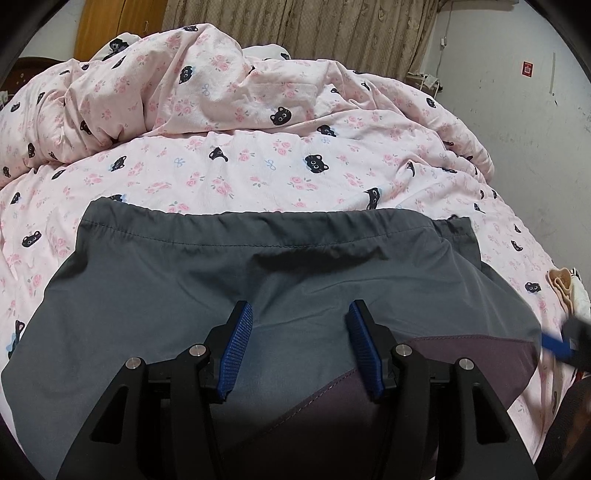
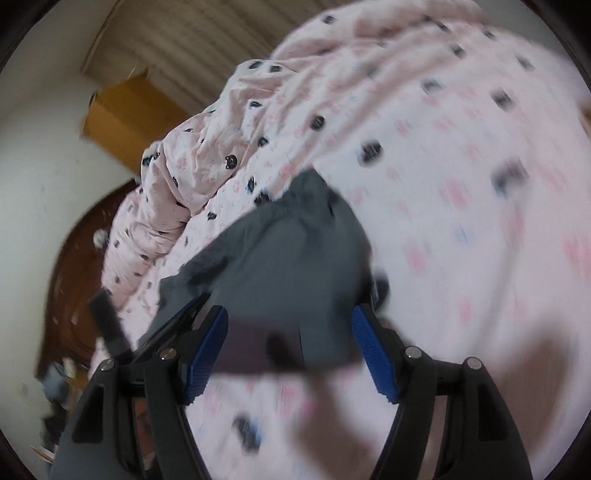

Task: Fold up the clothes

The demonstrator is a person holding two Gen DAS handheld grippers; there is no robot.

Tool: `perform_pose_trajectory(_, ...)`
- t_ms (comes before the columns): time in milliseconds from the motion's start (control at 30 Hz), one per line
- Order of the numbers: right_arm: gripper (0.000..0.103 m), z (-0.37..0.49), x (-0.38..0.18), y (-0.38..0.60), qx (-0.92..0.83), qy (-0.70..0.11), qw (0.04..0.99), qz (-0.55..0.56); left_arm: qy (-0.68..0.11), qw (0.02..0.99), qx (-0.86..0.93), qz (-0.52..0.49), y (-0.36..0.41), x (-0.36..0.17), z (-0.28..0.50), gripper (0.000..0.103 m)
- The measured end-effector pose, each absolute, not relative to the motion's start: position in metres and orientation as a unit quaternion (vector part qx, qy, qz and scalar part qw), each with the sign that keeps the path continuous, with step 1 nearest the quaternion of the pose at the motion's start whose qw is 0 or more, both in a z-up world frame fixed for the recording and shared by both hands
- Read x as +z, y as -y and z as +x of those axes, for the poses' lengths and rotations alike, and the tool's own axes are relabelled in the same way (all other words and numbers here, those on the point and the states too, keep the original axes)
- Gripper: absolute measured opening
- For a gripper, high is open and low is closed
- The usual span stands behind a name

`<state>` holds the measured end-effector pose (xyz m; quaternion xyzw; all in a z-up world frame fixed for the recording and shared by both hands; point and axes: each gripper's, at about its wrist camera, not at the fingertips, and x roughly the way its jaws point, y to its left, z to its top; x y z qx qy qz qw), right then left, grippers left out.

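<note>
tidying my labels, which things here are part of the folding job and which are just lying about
Part of the job:
grey shorts
left gripper, open above the shorts
right gripper, open

Just lying about:
pink cat-print quilt under the shorts
beige cloth at the bed's edge
curtain

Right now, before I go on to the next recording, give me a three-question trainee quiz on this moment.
1. True or false: the left gripper is clamped on the grey shorts.
2. What do the shorts lie on? A) a wooden table B) a pink cat-print duvet C) a tiled floor
3. Fill in: in the left wrist view, the shorts' elastic waistband lies at the ___ edge, away from the camera.

Key: 1 false, its jaws stand open above the cloth; 2 B; 3 far.
</note>
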<state>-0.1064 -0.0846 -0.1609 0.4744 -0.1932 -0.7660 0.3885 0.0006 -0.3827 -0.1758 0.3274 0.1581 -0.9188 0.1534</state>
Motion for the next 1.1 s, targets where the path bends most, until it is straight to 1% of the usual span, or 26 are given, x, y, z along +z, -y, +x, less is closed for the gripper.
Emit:
perform_pose_trajectory(133,0.072,-0.086,-0.183,0.079,-0.731,0.238,0.403,0.497,-0.156,0.156,-0.921,0.322,0.382,-0.176,0.001,0.051)
perform_pose_trajectory(267,0.072,-0.085,-0.185,0.095,-0.728,0.258,0.422,0.476,-0.155,0.157,-0.921,0.32,0.381,-0.176,0.002,0.051)
perform_pose_trajectory(333,0.072,-0.088,-0.189,0.104,-0.727,0.279,0.415,0.47,-0.156,0.157,-0.922,0.319,0.382,-0.176,0.002,0.051)
perform_pose_trajectory(467,0.073,-0.088,-0.193,0.123,-0.734,0.289,0.402,0.464,-0.16,0.155,-0.922,0.316,0.383,-0.176,0.003,0.051)
perform_pose_trajectory(533,0.077,-0.088,-0.193,0.13,-0.739,0.293,0.396,0.46,-0.161,0.154,-0.922,0.315,0.383,-0.176,0.003,0.051)
perform_pose_trajectory(767,0.076,-0.102,-0.192,0.157,-0.738,0.324,0.372,0.46,-0.165,0.152,-0.923,0.313,0.384,-0.177,0.004,0.051)
perform_pose_trajectory(800,0.074,-0.104,-0.192,0.159,-0.736,0.331,0.368,0.461,-0.166,0.152,-0.923,0.313,0.384,-0.177,0.004,0.051)
perform_pose_trajectory(867,0.065,-0.109,-0.193,0.163,-0.734,0.339,0.362,0.465,-0.167,0.151,-0.923,0.313,0.385,-0.177,0.004,0.051)
perform_pose_trajectory(967,0.046,-0.113,-0.194,0.168,-0.737,0.329,0.355,0.472,-0.168,0.151,-0.923,0.313,0.385,-0.176,0.005,0.051)
perform_pose_trajectory(1000,0.037,-0.114,-0.195,0.17,-0.739,0.325,0.353,0.474,-0.168,0.15,-0.923,0.313,0.385,-0.176,0.005,0.051)
perform_pose_trajectory(1033,0.032,-0.115,-0.193,0.171,-0.744,0.314,0.354,0.471,-0.168,0.15,-0.922,0.313,0.385,-0.176,0.005,0.051)
perform_pose_trajectory(1100,0.026,-0.108,-0.183,0.177,-0.767,0.275,0.354,0.459,-0.169,0.15,-0.922,0.315,0.385,-0.176,0.004,0.051)
